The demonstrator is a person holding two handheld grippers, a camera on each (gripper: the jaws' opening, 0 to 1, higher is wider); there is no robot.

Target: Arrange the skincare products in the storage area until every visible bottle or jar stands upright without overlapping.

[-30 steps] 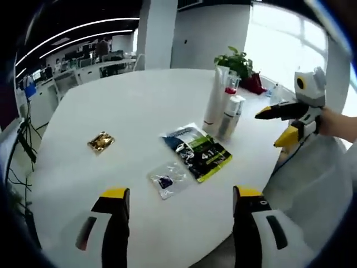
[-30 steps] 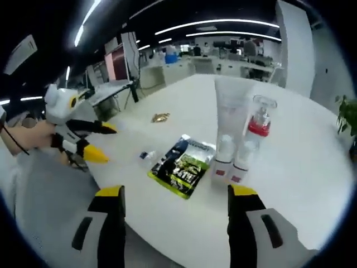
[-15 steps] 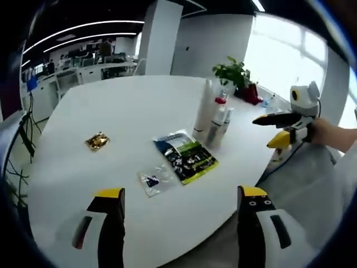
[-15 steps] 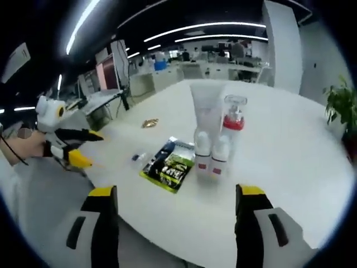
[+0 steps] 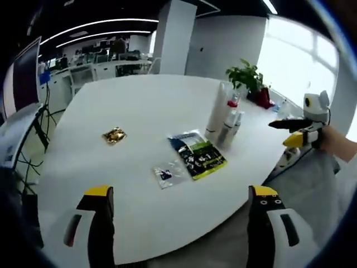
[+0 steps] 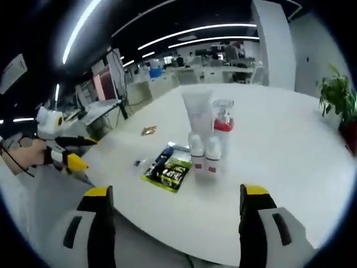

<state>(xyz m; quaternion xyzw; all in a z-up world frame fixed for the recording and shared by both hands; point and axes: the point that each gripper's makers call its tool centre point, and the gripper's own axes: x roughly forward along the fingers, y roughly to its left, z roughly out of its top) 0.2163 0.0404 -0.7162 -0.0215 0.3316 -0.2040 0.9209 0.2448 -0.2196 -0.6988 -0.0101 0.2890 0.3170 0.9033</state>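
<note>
1. In the right gripper view, the white tube (image 6: 197, 114) stands upright at centre on the white table (image 6: 279, 145), touching a clear bottle with a red collar (image 6: 223, 124); two small white bottles (image 6: 204, 157) stand in front.
2. In the left gripper view, that cluster sits right of centre, and a potted plant (image 5: 245, 75) rises behind it.
3. A glossy green-black sachet (image 5: 197, 156) lies flat mid-frame, beside a small clear packet (image 5: 166, 174) and a crinkled gold wrapper (image 5: 114, 135).
4. The left gripper (image 5: 184, 215) and right gripper (image 6: 174, 215) both stand wide apart, holding nothing.
</note>
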